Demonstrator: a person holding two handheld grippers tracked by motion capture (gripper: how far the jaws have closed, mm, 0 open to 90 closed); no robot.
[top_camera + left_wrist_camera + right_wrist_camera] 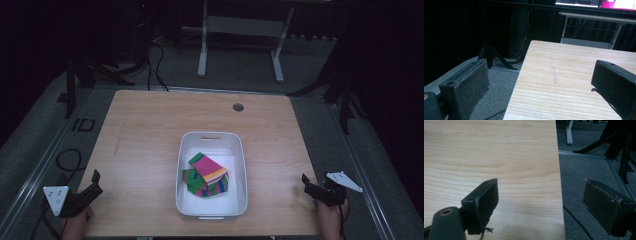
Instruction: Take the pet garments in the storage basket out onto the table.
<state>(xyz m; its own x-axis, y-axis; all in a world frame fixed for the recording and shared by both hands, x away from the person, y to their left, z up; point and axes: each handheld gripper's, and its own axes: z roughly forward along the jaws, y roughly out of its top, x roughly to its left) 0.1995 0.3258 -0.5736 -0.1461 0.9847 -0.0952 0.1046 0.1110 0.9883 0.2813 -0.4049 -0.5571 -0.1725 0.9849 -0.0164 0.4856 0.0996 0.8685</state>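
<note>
Both tongs, left (95, 181) and right (306, 184), sit spread and empty at the tabletop (145, 135) corners, socks (206, 175) piled in the tub (186, 200) between; I'd reach in from above, pinching the top sock squarely.

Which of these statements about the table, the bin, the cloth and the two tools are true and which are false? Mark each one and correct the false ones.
1. The white bin holds striped, many-coloured cloth. True.
2. The left tool grips the cloth. False: its jaws stand open at the table's left edge, holding nothing.
3. The right tool is open, one jaw over the table and one past its right edge. True.
4. The bin sits at the table's far left corner. False: it sits near the middle, toward the near edge.
5. A round hole lies in the table beyond the bin. True.
</note>
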